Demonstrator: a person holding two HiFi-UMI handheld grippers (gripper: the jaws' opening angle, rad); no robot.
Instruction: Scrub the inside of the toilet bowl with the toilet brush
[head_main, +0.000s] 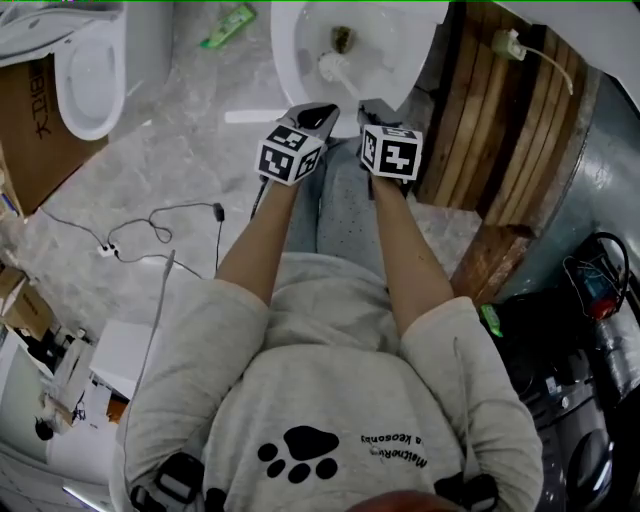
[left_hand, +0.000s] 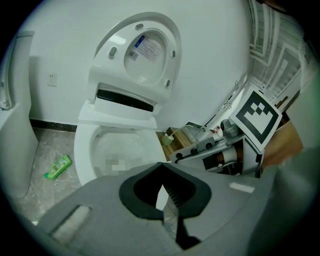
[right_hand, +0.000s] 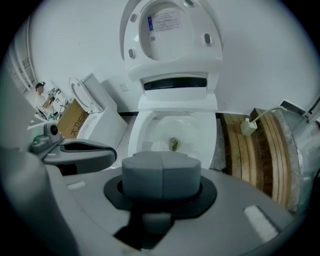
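The left gripper (left_hand: 164, 196) hung just short of the toilet bowl (head_main: 285, 55), its jaws slightly apart on nothing. The toilet brush (right_hand: 159, 145) had its head down inside the bowl. The right gripper (right_hand: 161, 172) was closed, apparently on the handle. One-handed, a hard stroke could twist the handle loose or splash water over the rim.

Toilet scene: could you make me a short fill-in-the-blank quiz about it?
The flat packet lying on the grey stone floor is ___.
Inside the white ceramic toilet bowl lies the white head of a ___.
The brown planks right of that toilet are made of ___.
The gripper whose grey pads meet without a gap is the ___ one.
Missing words: green; brush; wood; right.
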